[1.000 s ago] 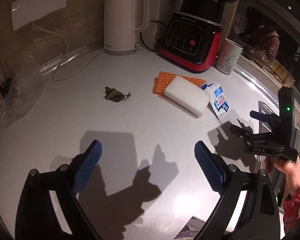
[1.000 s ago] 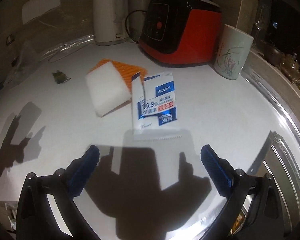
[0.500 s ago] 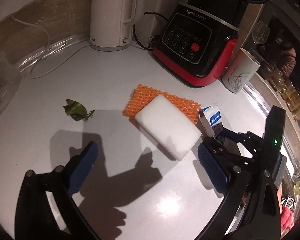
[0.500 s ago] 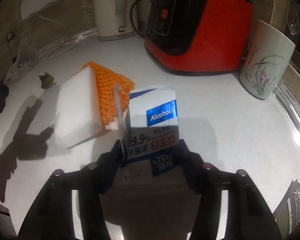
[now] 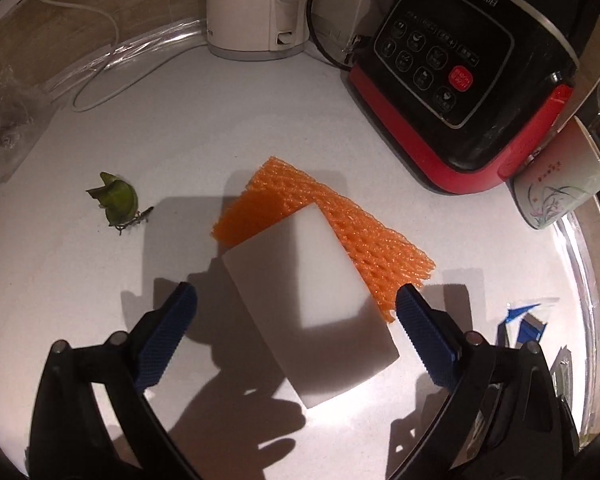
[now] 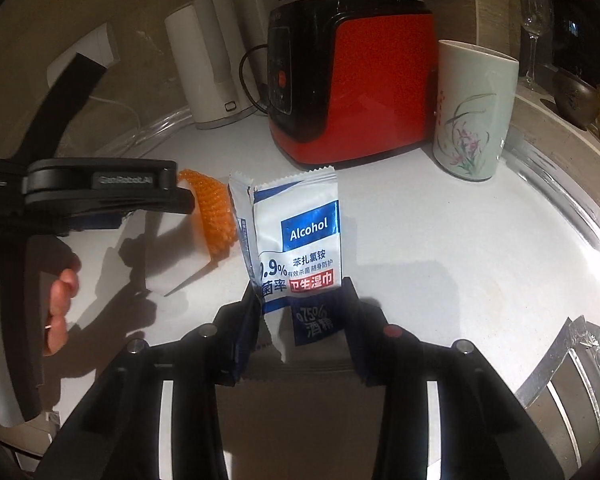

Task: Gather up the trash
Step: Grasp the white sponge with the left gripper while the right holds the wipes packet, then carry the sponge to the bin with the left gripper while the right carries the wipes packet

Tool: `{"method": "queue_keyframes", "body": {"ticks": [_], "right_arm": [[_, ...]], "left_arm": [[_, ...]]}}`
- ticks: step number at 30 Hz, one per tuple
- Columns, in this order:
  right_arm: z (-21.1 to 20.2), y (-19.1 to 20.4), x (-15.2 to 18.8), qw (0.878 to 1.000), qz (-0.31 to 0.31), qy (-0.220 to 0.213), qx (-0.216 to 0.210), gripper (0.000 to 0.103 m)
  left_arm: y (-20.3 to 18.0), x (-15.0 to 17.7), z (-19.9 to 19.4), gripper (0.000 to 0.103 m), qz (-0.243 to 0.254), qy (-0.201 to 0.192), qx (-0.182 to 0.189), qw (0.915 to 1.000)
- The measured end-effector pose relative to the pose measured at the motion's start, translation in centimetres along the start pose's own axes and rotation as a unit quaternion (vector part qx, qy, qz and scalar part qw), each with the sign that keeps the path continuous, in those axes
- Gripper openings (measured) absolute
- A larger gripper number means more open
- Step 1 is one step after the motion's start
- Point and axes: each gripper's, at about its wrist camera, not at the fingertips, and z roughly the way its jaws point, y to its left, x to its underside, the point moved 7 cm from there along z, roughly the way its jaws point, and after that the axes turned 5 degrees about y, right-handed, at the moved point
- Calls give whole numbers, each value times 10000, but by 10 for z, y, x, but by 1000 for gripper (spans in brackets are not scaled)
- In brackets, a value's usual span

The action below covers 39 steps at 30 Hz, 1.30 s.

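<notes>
My right gripper (image 6: pixel 300 312) is shut on a white and blue alcohol wipe packet (image 6: pixel 296 236) and holds it upright above the white counter. My left gripper (image 5: pixel 296 312) is open, its blue pads on either side of a white foam block (image 5: pixel 308 316) that lies on an orange foam net (image 5: pixel 300 208). A green leaf scrap (image 5: pixel 118 202) lies to the left. The packet's edge shows at the right of the left wrist view (image 5: pixel 528 316). The left gripper body (image 6: pixel 96 196) shows in the right wrist view.
A white kettle (image 5: pixel 256 4) and a black and red blender base (image 5: pixel 472 80) stand at the back. A flowered cup (image 6: pixel 474 112) stands right of the blender. A clear plastic bag (image 5: pixel 4 120) lies far left. A metal sink rim (image 6: pixel 572 200) curves on the right.
My right gripper has closed on the wipe packet and lifted it off the counter. My left gripper has moved forward and now straddles the white foam block.
</notes>
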Motion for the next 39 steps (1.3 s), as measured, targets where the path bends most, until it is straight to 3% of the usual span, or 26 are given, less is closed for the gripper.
{"method": "queue_keyframes", "body": {"ticks": [2, 3, 9, 19, 26, 39], "right_arm": [[-3, -3, 4, 10000, 43, -1, -14, 40], [-1, -3, 4, 10000, 63, 17, -20, 40], [-5, -8, 16, 9998, 195, 46, -13, 40], [-42, 25, 33, 9998, 97, -161, 56, 40], [-81, 96, 70, 9997, 2, -210, 99, 40], [-133, 253, 215, 9991, 396, 153, 83, 40]], "left_arm": [[-3, 2, 7, 86, 50, 18, -115, 9999], [-4, 3, 10, 68, 65, 58, -97, 9999], [-1, 8, -2, 65, -36, -6, 247, 9997], [23, 32, -85, 65, 608, -801, 903, 9908], [75, 94, -141, 66, 1192, -1203, 891, 9815], [178, 264, -176, 66, 1902, -855, 1155, 9712]]}}
